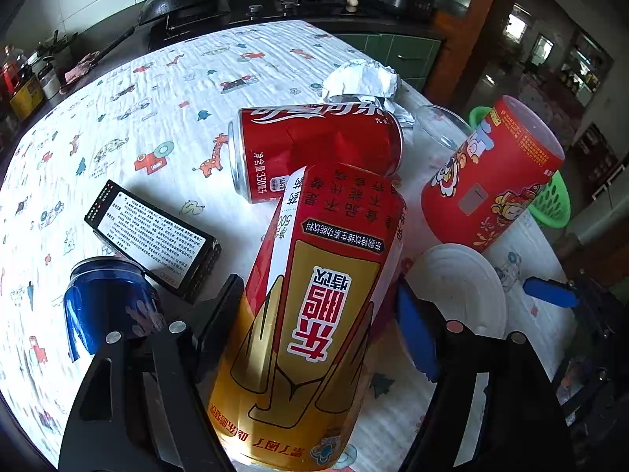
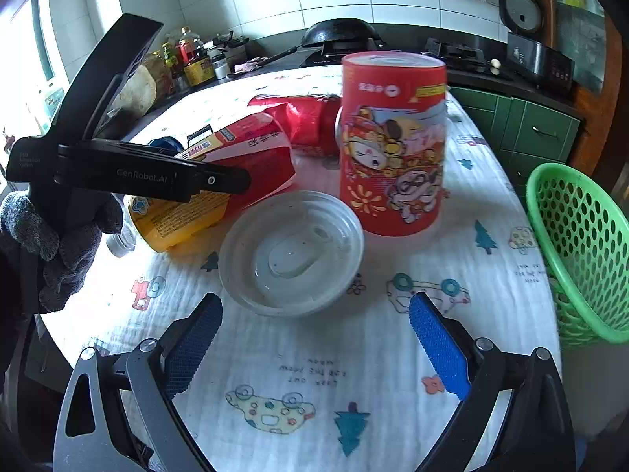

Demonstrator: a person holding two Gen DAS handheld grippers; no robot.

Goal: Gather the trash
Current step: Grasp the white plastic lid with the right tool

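My left gripper [image 1: 320,299] is shut on a red and gold drink bottle [image 1: 314,314] lying on its side; it also shows in the right wrist view [image 2: 220,181], with the left gripper's body [image 2: 129,165] over it. A dented red cola can [image 1: 318,145] lies just beyond. Crumpled white paper [image 1: 359,82] sits behind the can. My right gripper [image 2: 314,314] is open and empty, just in front of a white plastic lid [image 2: 291,251]. A tall red canister [image 2: 393,141] stands behind the lid. A green mesh basket [image 2: 582,247] is at the table's right edge.
A blue can [image 1: 106,303] and a black printed box [image 1: 153,236] lie left of the bottle. A clear glass [image 1: 440,129] stands by the canister. The table has a patterned white cloth [image 2: 334,373]. A stove with a wok [image 2: 338,31] and condiment bottles [image 2: 188,59] lie beyond.
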